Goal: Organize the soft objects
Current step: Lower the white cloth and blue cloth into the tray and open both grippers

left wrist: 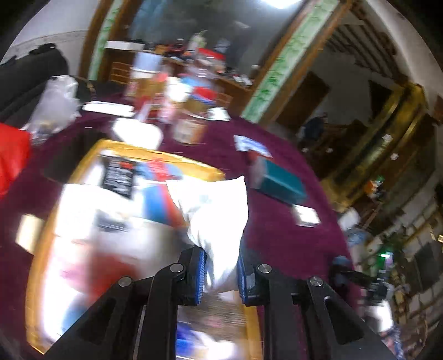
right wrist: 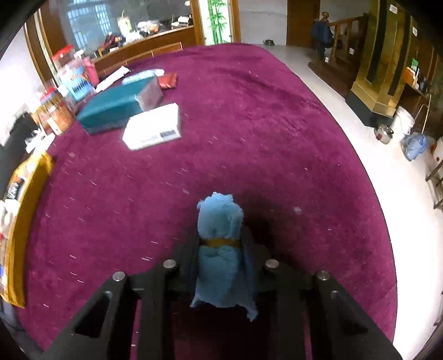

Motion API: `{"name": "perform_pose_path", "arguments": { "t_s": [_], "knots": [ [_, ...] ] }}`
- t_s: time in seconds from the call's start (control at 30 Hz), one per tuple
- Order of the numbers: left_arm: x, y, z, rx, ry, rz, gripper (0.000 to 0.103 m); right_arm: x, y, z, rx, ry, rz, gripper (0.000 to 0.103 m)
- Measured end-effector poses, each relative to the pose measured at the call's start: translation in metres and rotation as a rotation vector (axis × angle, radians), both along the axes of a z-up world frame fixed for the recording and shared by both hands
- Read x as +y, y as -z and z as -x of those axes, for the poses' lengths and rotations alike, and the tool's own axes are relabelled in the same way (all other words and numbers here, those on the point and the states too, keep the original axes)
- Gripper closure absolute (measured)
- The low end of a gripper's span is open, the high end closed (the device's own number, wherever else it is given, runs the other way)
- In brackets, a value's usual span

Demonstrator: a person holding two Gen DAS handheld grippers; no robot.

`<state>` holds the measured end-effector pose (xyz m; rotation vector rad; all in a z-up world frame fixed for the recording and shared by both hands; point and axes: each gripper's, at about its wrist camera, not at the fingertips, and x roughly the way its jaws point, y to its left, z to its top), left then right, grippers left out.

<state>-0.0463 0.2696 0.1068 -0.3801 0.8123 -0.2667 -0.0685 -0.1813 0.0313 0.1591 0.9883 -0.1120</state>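
The left gripper (left wrist: 221,272) was clenched on a white pillow-like pack (left wrist: 218,218) above what seemed a yellow-rimmed tray (left wrist: 191,163), blurred. The right gripper (right wrist: 221,265) gripped a blue rolled towel (right wrist: 220,243) over the table (right wrist: 277,138); neither was yet put away

heavy motion blur across the left wrist view, worst at 8 o'clock where the yellow-rimmed tray (left wrist: 155,155) smears into white glare. blown-out highlights on the white pillow (left wrist: 218,221) near centre. bright ceiling light (left wrist: 279,2) at 12 o'clock. sharper in the right wrist view, only slightly soft at 9 o'clock. even, fairly bright indoor light; dark shadow on the magenta cloth (right wrist: 277,138) just right of the blue plush towel (right wrist: 220,249). strong fisheye bending and black corners in both.
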Motion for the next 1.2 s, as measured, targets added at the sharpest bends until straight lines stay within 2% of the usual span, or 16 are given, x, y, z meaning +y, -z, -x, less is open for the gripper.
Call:
{"name": "perform_pose_path", "arguments": {
  "t_s": [0.17, 0.23, 0.27, 0.33, 0.37, 0.5, 0.63, 0.7, 0.73, 0.77, 0.83, 0.87, 0.93, 1.0, 1.07, 1.2],
  "knots": [
    [0.029, 0.03, -0.043, 0.077, -0.046, -0.077, 0.082, 0.053, -0.039, 0.005, -0.061, -0.078, -0.046, 0.078],
    [0.038, 0.048, -0.062, 0.137, -0.051, -0.096, 0.068, 0.084, -0.052, 0.002, -0.068, -0.142, -0.094, 0.078],
    [0.043, 0.06, -0.072, 0.181, -0.049, -0.074, 0.06, 0.102, -0.057, -0.001, -0.067, -0.18, -0.117, 0.078],
    [0.051, 0.07, -0.076, 0.209, -0.038, -0.004, 0.06, 0.147, -0.068, -0.009, -0.062, -0.284, -0.162, 0.078],
    [0.052, 0.067, -0.072, 0.193, -0.032, 0.013, 0.059, 0.17, -0.072, -0.013, -0.06, -0.336, -0.18, 0.078],
    [0.074, 0.039, -0.033, 0.086, -0.056, 0.11, 0.034, 0.262, -0.074, -0.032, -0.031, -0.521, -0.241, 0.077],
    [0.105, 0.024, 0.018, 0.016, -0.116, 0.198, 0.03, 0.329, -0.057, -0.051, 0.012, -0.618, -0.274, 0.077],
    [0.119, 0.022, 0.044, 0.001, -0.159, 0.218, 0.03, 0.351, -0.044, -0.058, 0.058, -0.652, -0.339, 0.077],
    [0.122, 0.021, 0.055, -0.002, -0.18, 0.216, 0.03, 0.358, -0.038, -0.059, 0.077, -0.657, -0.347, 0.077],
    [0.125, 0.02, 0.062, -0.004, -0.195, 0.215, 0.03, 0.366, -0.032, -0.062, 0.094, -0.652, -0.314, 0.076],
    [0.128, 0.017, 0.076, -0.008, -0.228, 0.21, 0.03, 0.374, -0.016, -0.066, 0.116, -0.621, -0.175, 0.075],
    [0.127, 0.015, 0.079, -0.009, -0.235, 0.202, 0.03, 0.374, -0.012, -0.065, 0.115, -0.612, -0.159, 0.075],
    [0.125, 0.011, 0.086, -0.012, -0.248, 0.178, 0.03, 0.365, -0.013, -0.059, 0.096, -0.626, -0.241, 0.071],
    [0.121, 0.004, 0.092, -0.028, -0.272, 0.15, 0.03, 0.352, -0.023, -0.046, 0.026, -0.633, -0.293, 0.058],
    [0.116, -0.001, 0.096, -0.046, -0.289, 0.14, 0.03, 0.334, -0.037, -0.028, -0.071, -0.624, -0.286, 0.048],
    [0.086, -0.012, 0.099, -0.074, -0.261, 0.121, 0.03, 0.297, -0.055, -0.003, -0.2, -0.6, -0.274, 0.042]
  ]
}}
